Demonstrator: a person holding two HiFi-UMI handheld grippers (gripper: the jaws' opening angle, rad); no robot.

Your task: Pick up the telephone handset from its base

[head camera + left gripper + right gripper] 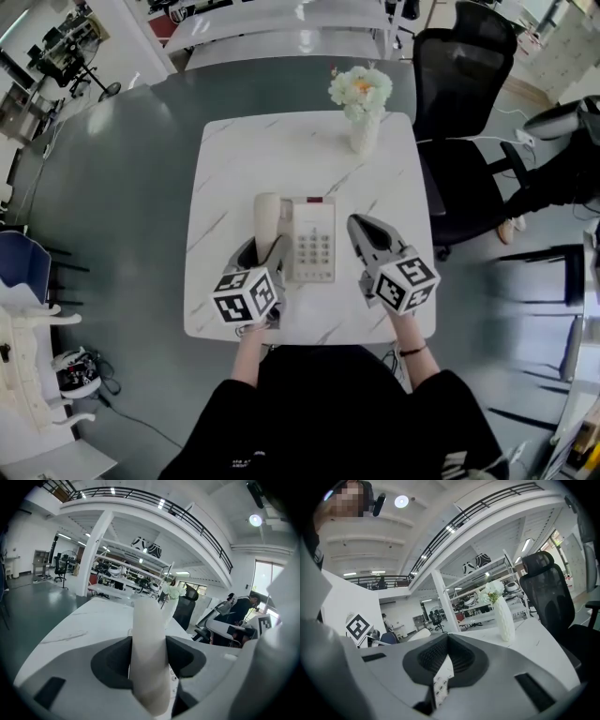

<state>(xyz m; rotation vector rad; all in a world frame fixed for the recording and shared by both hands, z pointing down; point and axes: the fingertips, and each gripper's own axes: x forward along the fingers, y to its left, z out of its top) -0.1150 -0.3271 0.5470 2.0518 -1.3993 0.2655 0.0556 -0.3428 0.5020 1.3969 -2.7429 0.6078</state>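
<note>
- My left gripper (263,249) has its jaws clamped on the handset (267,214), one pad pressing each side of its near end. The grip is made.
- In the left gripper view the handset slants up and away from me, its far end showing above the worktop (281,150). I judge it is tipped up off its cradle.
- From the head view the handset hangs over the left side of the base (312,246), lined up with its resting place. I cannot tell from here whether it is fully clear of the base.
- My right gripper (361,230) hovers just beside the right edge of the base, its jaws pressed together at the tips and holding nothing. The keypad shows through the gap under them.
- No cord shows in any view, so I cannot judge how it will pull.
- What is left, as I read it, is to bring the handset plainly above and apart from the base, keeping the clamp firm so the smooth body does not slide out.
</note>
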